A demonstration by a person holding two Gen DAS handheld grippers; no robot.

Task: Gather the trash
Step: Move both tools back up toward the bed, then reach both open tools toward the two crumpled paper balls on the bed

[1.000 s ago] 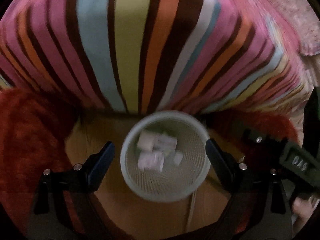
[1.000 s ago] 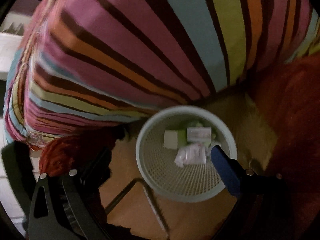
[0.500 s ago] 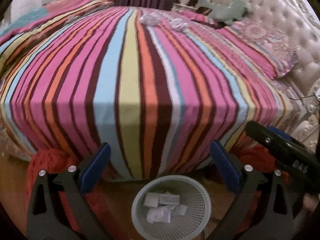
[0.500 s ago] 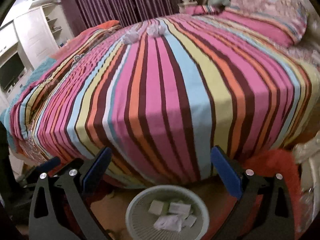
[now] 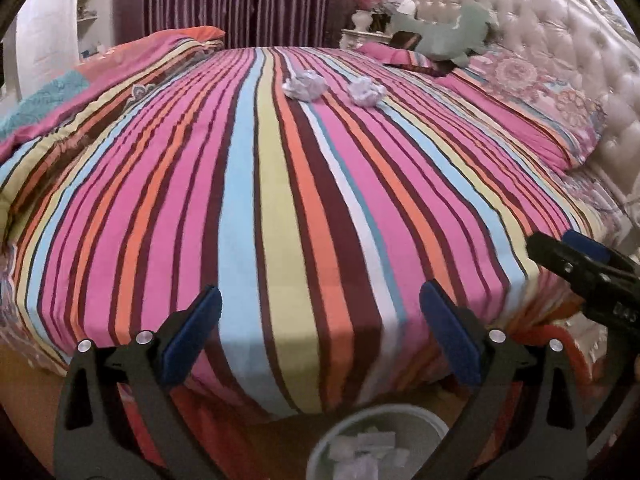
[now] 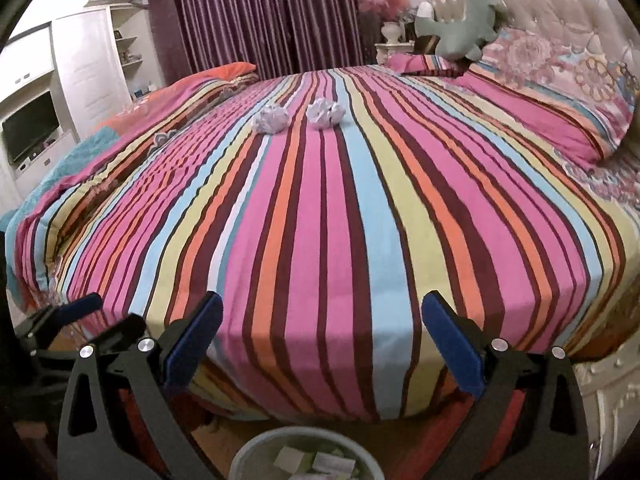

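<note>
Two crumpled white paper balls lie side by side far back on the striped bed (image 5: 280, 200): the left ball (image 5: 305, 85) and the right ball (image 5: 366, 91). They also show in the right wrist view, left ball (image 6: 272, 119) and right ball (image 6: 326, 112). A white mesh bin (image 5: 376, 440) with paper scraps stands on the floor at the bed's near edge, also in the right wrist view (image 6: 304, 456). My left gripper (image 5: 320, 336) is open and empty above the bin. My right gripper (image 6: 322, 340) is open and empty beside it, and it shows at the right edge of the left wrist view (image 5: 576, 264).
A tufted headboard (image 5: 560, 40), patterned pillows (image 5: 532, 96) and a green plush toy (image 5: 448, 36) are at the right. Purple curtains (image 6: 272, 16) hang behind the bed. A white cabinet with a TV (image 6: 32, 128) stands at the left. A red rug (image 5: 560, 336) lies by the bin.
Both grippers have tilted up from looking down into the bin to looking across the bed. The bin has slid to the bottom edge of both views. The paper balls have come into sight.
</note>
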